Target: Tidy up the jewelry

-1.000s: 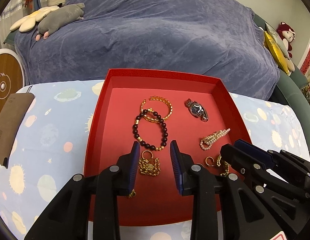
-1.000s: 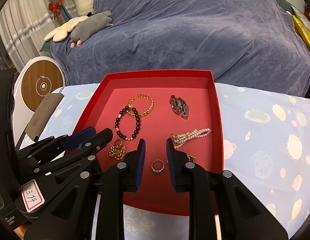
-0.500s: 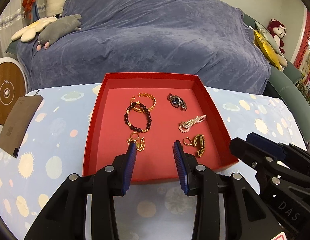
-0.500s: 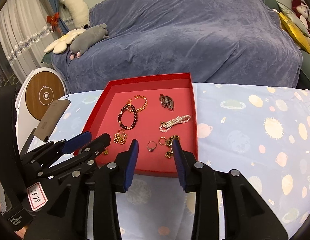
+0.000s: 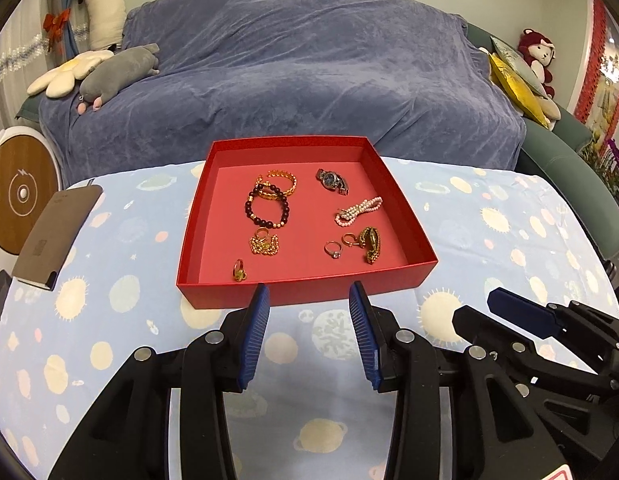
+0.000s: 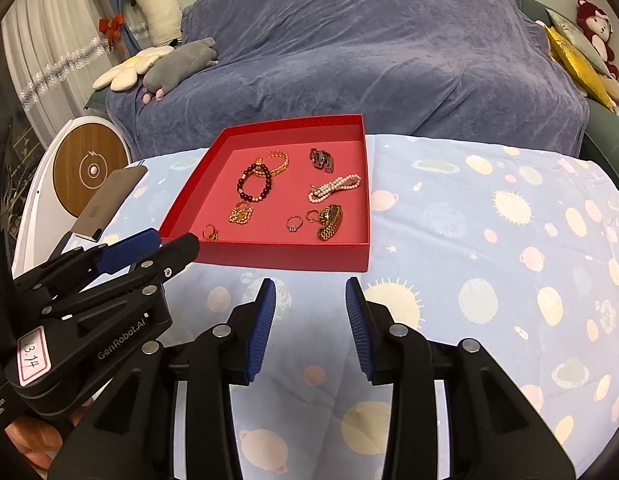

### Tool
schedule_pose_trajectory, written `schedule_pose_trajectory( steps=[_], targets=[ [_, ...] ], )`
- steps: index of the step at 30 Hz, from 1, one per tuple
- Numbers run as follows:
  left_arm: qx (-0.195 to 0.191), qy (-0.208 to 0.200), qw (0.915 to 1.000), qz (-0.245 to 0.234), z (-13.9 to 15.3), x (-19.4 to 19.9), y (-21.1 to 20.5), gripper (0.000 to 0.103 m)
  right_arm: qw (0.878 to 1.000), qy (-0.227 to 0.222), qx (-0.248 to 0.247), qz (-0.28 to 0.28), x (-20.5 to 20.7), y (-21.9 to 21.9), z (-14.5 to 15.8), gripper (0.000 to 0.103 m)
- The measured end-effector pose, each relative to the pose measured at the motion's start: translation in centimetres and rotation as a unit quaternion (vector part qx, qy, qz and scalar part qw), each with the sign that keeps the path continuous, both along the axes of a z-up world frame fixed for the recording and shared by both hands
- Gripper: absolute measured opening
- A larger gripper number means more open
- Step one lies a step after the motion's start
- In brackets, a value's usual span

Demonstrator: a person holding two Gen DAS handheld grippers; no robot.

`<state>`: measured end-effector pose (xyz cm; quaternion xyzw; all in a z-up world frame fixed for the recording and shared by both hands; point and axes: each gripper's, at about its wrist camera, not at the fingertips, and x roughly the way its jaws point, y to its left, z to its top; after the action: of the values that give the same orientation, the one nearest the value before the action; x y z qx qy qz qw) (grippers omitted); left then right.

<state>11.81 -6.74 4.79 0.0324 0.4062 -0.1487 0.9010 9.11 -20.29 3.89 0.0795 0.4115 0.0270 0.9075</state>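
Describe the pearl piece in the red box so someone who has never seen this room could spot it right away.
On the star-print cloth in front of the blue-covered sofa sits a shallow red box holding jewelry. Along its right side, between the wristwatch toward the sofa and a dark gold chain band nearer the camera, lies the pearl strand. It is the only pale pinkish-white piece; everything around it is gold, silver or dark beads.

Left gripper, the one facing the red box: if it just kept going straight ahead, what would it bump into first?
Most likely the near wall of the red box, straight ahead of the open left gripper; its height above the tablecloth is unclear.
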Motion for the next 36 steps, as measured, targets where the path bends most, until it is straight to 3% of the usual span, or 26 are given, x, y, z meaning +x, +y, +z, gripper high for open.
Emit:
schedule_pose_trajectory(
  steps=[8, 12, 14, 36],
  targets=[
    [-0.006, 0.008, 0.9999, 0.007, -0.3, -2.1, 1.1, 0.028, 1.0, -0.008, 0.0, 0.006, -1.8, 1.4, -0.1, 0.035],
    [-0.006, 0.006, 0.9999, 0.007, -0.3, -3.0, 1.3, 0.011, 1.0, -0.016, -0.013, 0.016, -2.5, 2.6, 0.0, 0.035],
    [-0.003, 0.0, 1.0, 0.008, -0.2, -3.4, 1.4, 0.009, 0.999, -0.021, -0.021, 0.017, -2.8, 3.0, 0.1, 0.035],
    [-0.007, 0.002, 1.0, 0.003, 0.1, -3.7, 1.3, 0.007, 1.0, -0.018, -0.014, 0.008, -3.6, 2.6, 0.0, 0.035]
  ],
)
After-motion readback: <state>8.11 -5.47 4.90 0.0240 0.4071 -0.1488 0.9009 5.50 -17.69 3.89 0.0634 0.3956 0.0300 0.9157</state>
